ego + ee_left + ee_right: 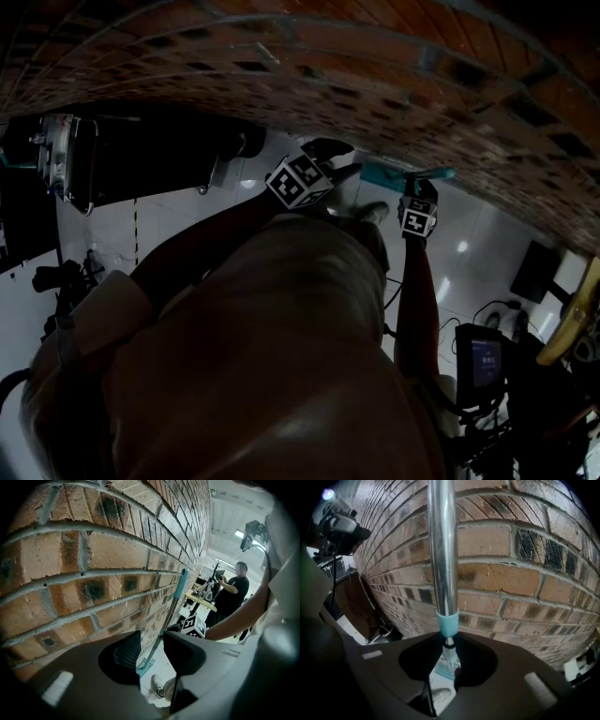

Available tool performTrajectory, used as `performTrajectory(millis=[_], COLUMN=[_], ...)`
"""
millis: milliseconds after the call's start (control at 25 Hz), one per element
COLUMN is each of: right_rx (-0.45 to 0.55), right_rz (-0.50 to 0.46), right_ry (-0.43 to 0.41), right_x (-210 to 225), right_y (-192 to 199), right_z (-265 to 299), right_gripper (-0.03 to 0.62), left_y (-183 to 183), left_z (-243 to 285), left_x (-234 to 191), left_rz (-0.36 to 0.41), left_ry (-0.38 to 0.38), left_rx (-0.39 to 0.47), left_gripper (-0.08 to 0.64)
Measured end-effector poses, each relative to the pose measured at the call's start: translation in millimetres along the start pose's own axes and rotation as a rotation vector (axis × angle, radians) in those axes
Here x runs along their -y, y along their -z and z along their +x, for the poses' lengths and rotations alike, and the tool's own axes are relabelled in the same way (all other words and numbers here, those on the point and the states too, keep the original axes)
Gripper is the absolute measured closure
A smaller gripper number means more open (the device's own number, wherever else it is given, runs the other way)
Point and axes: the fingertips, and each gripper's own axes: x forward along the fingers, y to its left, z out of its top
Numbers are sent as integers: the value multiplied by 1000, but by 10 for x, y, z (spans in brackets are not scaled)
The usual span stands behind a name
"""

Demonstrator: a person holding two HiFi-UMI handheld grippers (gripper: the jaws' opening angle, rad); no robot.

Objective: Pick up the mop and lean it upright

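Most looks done: my right claw (449, 654) pinches the mop (443, 550), upright at twelve o'clock along the brick wall (520, 578); left claw (151, 652) spread, empty. Release remains.

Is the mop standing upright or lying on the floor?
Upright: the mop rises steeply along the brick wall, head at the floor, right tongs closed on its pole.

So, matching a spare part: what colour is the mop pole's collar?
Light teal collar on the silver mop pole; clearest in right gripper view.
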Motion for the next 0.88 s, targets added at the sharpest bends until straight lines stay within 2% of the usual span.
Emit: performTrajectory(millis=[880], right_rx=[-46], right_rz=[7], right_ry=[31], right_x=[92], right_y=[90], right_z=[191], right_gripper=[502], left_y=[30], left_z=[-54], left_x=[-62], left_rz=[-5], left_ry=[-14], left_rx=[-2], left_gripper=[388])
